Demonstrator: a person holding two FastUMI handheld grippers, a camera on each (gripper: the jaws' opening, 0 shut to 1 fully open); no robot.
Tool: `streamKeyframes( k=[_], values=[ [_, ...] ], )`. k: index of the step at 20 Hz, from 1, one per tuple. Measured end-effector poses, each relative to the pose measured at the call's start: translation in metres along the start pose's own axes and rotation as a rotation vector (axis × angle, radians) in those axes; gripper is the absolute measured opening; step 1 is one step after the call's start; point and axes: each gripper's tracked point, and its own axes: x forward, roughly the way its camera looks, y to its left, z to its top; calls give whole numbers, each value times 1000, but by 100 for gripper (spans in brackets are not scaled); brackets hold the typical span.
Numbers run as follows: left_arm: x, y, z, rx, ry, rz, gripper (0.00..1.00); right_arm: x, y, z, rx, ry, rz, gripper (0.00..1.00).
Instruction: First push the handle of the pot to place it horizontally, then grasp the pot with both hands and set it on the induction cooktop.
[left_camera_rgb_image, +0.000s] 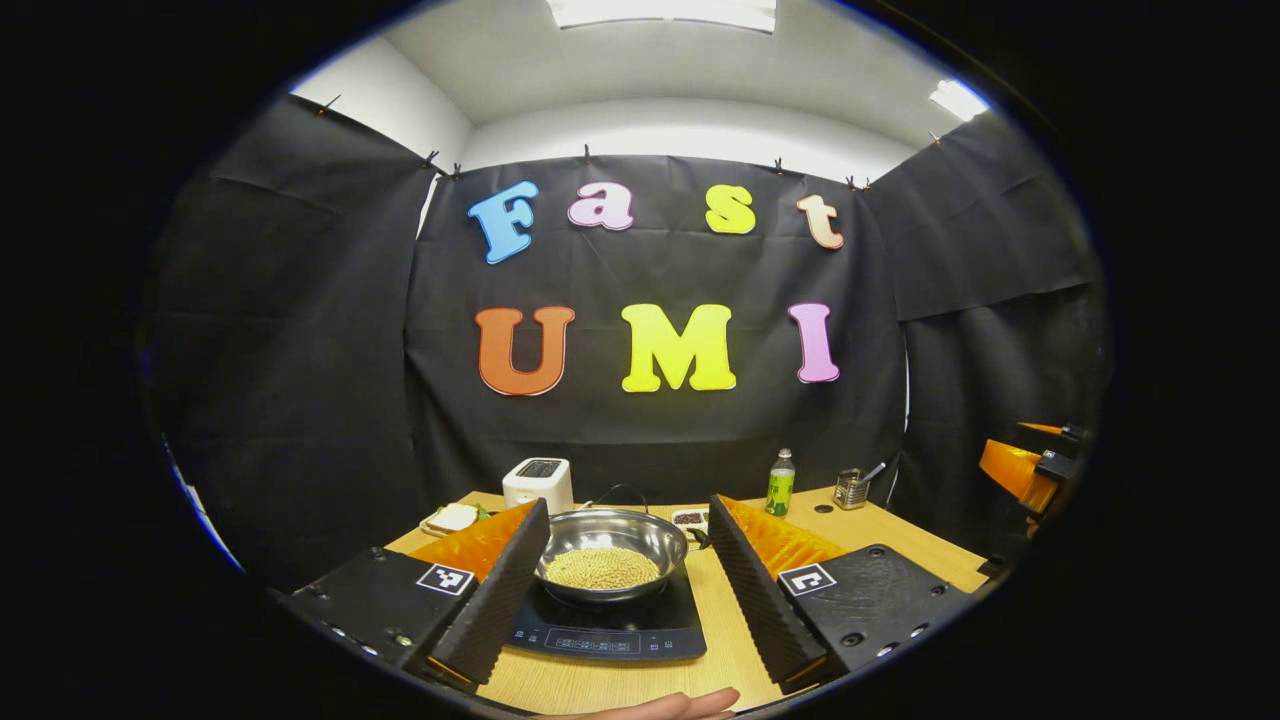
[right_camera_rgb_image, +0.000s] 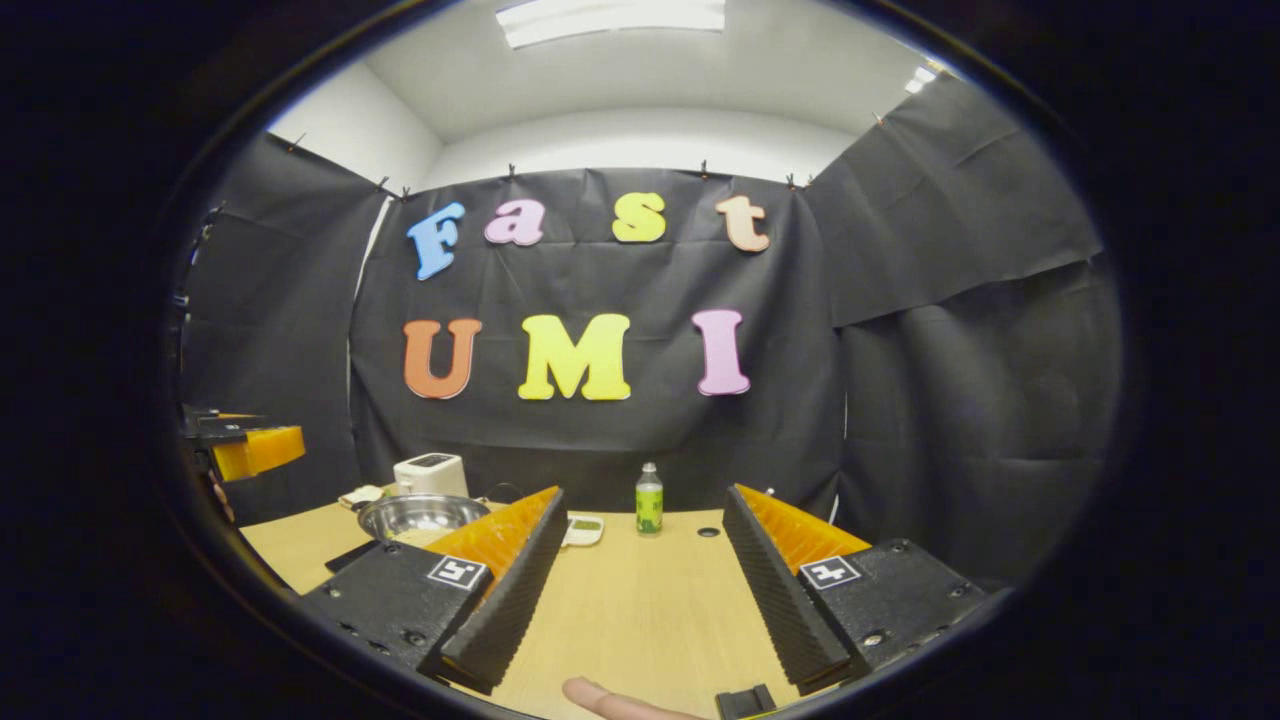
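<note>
Two sets of jaws, both spread wide with nothing between the pads, so you're holding nothing right now. The round stainless steel pot already sits on the black induction cooktop, framed right between and just beyond the left gripper jaws. It's holding a layer of small yellowish beans or grains across the bottom. I can't make out the handle clearly, only a dark stub at the pot's right edge.

If you're backing off, my guess is keep both tools level and pull straight back so you don't bump the rim. From the right gripper, the pot lies beyond its left jaw, off to the side, and bare light wooden tabletop lies between its jaws.
</note>
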Motion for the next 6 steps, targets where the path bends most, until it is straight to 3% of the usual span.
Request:
streamKeyframes(
  k=[6],
  values=[
    [1, -5, -2, 1, 10, 1, 94, -2, 0, -2, 6, 4, 5, 97]
  ],
)
